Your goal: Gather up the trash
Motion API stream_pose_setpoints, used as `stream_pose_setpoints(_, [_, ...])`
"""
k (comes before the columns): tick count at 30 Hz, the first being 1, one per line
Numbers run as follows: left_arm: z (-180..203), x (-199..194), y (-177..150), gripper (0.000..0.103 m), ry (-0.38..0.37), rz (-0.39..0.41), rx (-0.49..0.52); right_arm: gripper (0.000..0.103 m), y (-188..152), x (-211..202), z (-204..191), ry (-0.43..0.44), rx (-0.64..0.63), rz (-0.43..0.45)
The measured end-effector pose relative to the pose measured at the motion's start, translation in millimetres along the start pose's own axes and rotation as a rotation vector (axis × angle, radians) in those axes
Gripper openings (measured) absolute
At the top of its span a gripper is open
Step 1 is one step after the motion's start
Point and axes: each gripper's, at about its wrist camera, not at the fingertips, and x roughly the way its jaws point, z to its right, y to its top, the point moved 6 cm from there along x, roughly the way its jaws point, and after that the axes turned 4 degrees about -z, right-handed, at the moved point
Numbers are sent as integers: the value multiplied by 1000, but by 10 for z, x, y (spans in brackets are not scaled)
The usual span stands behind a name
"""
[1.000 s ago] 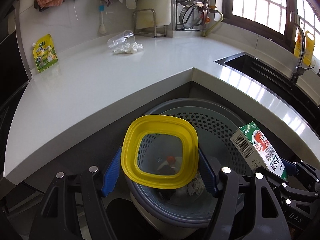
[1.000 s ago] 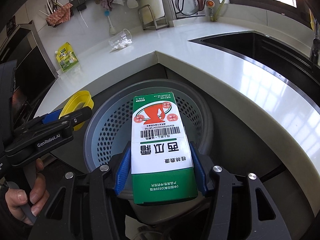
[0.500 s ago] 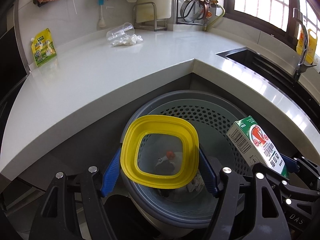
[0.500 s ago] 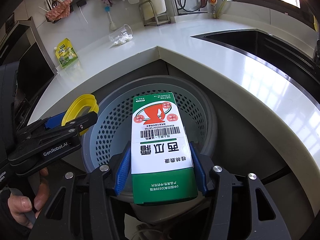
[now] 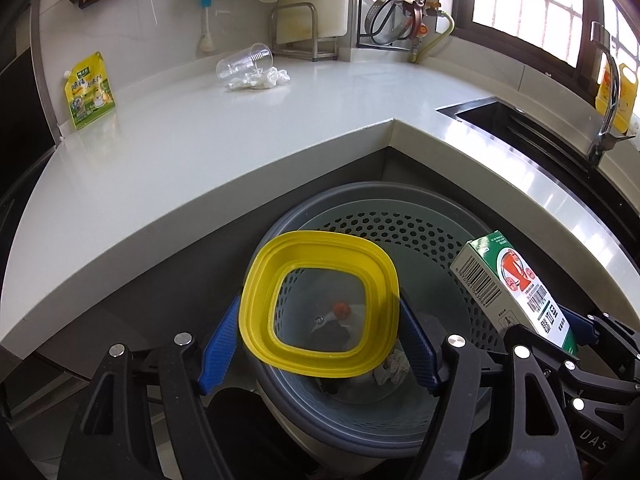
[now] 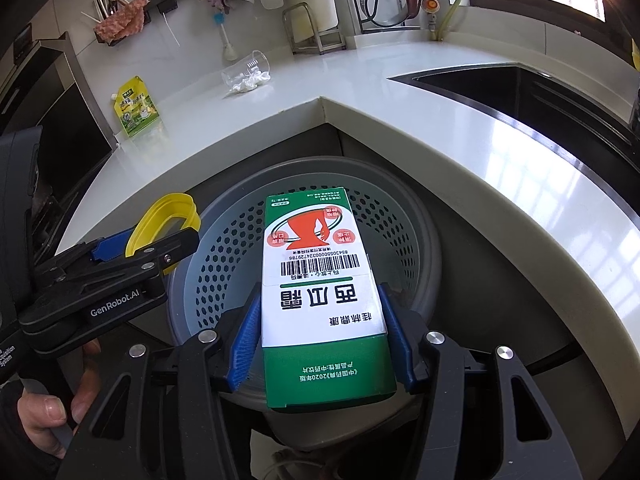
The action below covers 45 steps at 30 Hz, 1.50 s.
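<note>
**Now both grippers hold trash over the bin**

Nearest in the left wrist view, the left gripper (image 5: 320,344) has the yellow lid (image 5: 320,304) between its blue pads. The lid's edges reach both pads, so the jaws seem to grip it, though lightly. It hangs right above the mouth of the perforated bin (image 5: 400,232), where a crumpled tissue (image 5: 394,368) and some dark scraps already lie at the bottom.

In the right wrist view, the right gripper (image 6: 320,344) is closed firmly on the green and white carton (image 6: 320,292), and this box is also above the bin opening.

The step in hand, as I judge it, is the dropping. Next, each jaw should open wide enough that its item falls inside the rim and does not catch on the edge.

Farther away, on the white countertop (image 5: 200,152), more trash waits: a clear plastic cup (image 5: 244,65) lying on its side, touching a crumpled paper (image 5: 260,79), and a yellow pouch (image 5: 90,90) leaning against the wall. These need another trip.
</note>
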Motion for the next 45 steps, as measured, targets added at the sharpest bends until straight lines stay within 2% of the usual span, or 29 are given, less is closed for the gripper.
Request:
stream_pose_setpoints(2, [-5, 8, 4, 78, 1, -7, -3, 59, 9, -10, -3, -1, 0, 7])
stream_pose_setpoints(3, [-11, 4, 4, 80, 2, -5, -7, 68, 13, -22, -4, 3, 1, 13])
stream_pose_setpoints(4, [-22, 2, 8, 82, 1, -3, -9, 71, 22, -31, -10, 7, 1, 18])
stream_pose_setpoints(20, [-86, -2, 13, 84, 2, -10, -20, 71, 36, -31, 28, 28, 26, 21])
stream_pose_setpoints(29, [-345, -101, 152, 89, 21, 23, -53, 71, 162, 12, -27, 53, 45, 37])
stream_pose_setpoints(35, [-655, -194, 342, 92, 56, 57, -86, 71, 395, 73, -162, 58, 2, 45])
stream_pose_setpoints(45, [-1141, -262, 879, 93, 80, 112, -105, 71, 1047, 259, -484, 98, -59, 76])
